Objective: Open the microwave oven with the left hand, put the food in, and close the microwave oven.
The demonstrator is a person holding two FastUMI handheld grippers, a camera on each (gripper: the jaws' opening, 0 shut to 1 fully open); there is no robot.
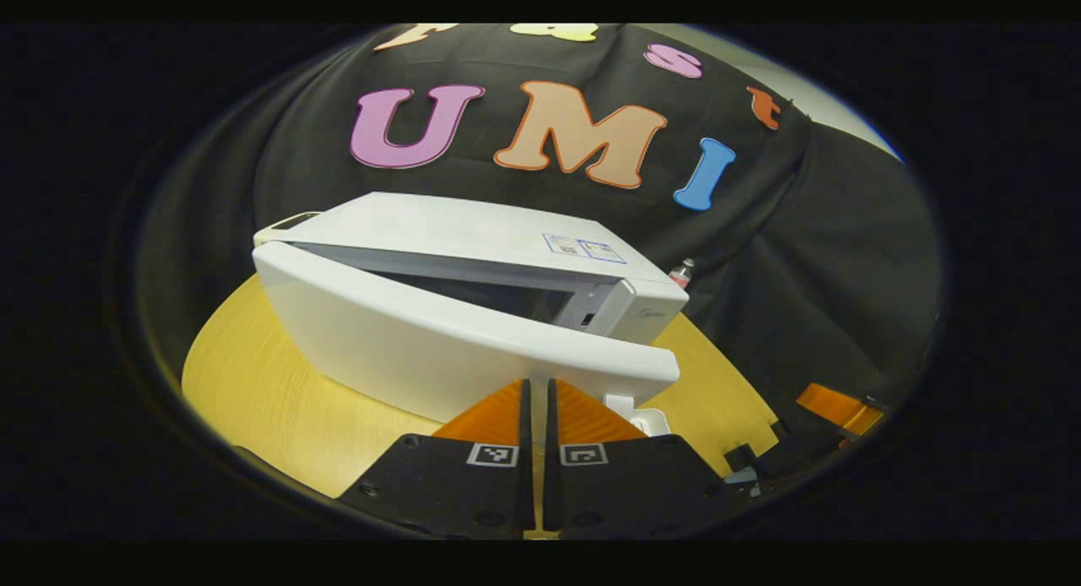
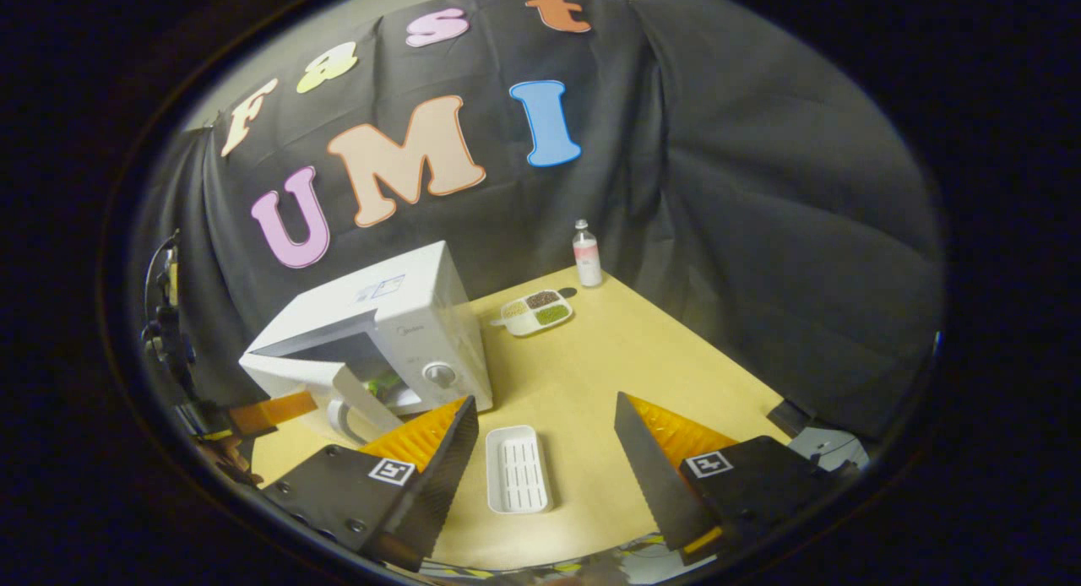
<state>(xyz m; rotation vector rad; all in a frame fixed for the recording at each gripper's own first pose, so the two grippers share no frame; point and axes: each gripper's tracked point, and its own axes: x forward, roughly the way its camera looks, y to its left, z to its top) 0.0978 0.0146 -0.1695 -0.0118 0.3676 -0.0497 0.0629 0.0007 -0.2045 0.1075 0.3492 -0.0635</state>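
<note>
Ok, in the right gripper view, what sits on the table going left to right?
Microwave with its door ajar → empty white tray → divided dish of food → bottle.

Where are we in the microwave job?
Food looks in: something green sits inside the microwave, and the white tray on the table is empty. In hand: left gripper, fingers together, at the door, which is partly open. Left: shutting it fully. Right gripper is open, idle.
</note>
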